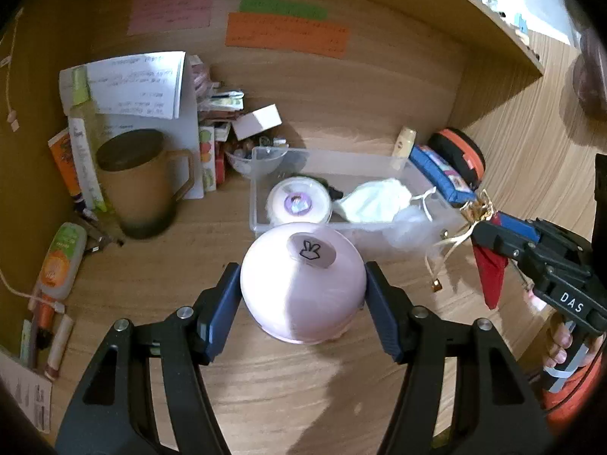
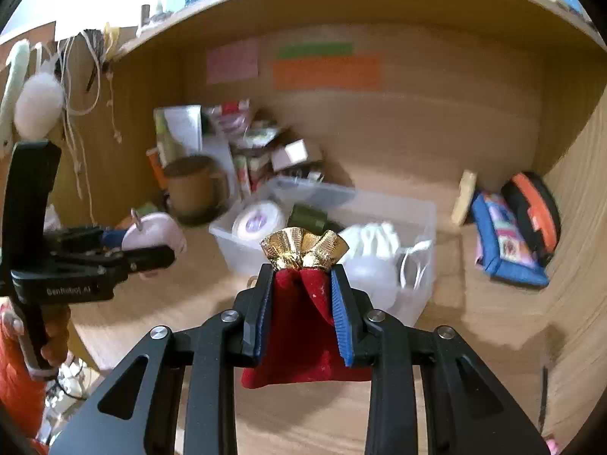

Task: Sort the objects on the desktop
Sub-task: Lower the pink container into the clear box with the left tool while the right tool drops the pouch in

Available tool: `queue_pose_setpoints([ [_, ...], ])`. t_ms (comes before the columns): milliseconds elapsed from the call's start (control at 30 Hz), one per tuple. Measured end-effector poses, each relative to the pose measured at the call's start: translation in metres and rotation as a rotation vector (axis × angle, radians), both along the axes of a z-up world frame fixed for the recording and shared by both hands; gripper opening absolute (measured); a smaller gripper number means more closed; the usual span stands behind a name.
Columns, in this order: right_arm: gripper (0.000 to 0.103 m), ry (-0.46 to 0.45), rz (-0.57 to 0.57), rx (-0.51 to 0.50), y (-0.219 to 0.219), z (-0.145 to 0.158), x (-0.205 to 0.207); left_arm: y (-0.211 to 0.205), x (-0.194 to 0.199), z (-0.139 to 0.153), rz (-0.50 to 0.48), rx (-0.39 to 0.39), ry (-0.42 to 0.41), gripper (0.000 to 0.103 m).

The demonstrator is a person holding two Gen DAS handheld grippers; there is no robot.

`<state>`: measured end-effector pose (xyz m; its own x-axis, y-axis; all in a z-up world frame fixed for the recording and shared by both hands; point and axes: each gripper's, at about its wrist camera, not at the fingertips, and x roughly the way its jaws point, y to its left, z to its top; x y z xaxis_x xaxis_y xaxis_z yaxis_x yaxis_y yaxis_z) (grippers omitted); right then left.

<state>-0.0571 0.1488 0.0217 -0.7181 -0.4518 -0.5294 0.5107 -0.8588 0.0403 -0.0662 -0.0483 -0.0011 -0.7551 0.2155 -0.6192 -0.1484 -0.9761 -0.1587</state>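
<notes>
Left wrist: cluttered wooden desk (image 1: pixel 265 379), notes (image 1: pixel 284 34) on back panel.

Two grippers are showing, the left gripper (image 1: pixel 303 284) and the right gripper (image 2: pixel 303 295); one pink bowl (image 1: pixel 303 288) is sitting upside down; one red pouch (image 2: pixel 299 326) is hanging; one clear bin (image 1: pixel 265 189) is standing on the bench (image 1: pixel 265 379); inside it, one round white tub (image 1: pixel 297 203) and one white mask (image 1: pixel 373 199) are lying; three coloured notes are sticking to the back wall, one pink (image 1: pixel 170 7), one green (image 1: pixel 282 7), one orange (image 1: pixel 286 34); one brown mug (image 1: pixel 140 182) is standing; one blue packet (image 1: pixel 442 172) and one orange-and-black case (image 1: pixel 461 151) are lying beside the bin.
</notes>
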Motion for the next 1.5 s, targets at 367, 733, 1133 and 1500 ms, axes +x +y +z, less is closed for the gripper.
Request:
queue_pose_setpoints([
  [367,0.027,0.058,-0.057,-0.074,0.01,0.031,-0.032,0.006,-0.036,0.022,-0.052,-0.002,0.016,0.063],
  [733,0.027,0.023,-0.071,-0.088,0.007,0.022,-0.09,0.026,-0.094,0.017,-0.089,-0.01,-0.002,0.063],
  [1133,0.027,-0.071,-0.099,-0.044,0.013,-0.023,-0.15,0.061,-0.142,-0.011,-0.143,-0.034,-0.042,0.063],
  [1500,0.033,-0.109,-0.118,0.002,0.017,-0.046,-0.162,0.078,-0.152,-0.027,-0.169,-0.094,-0.057,0.054],
])
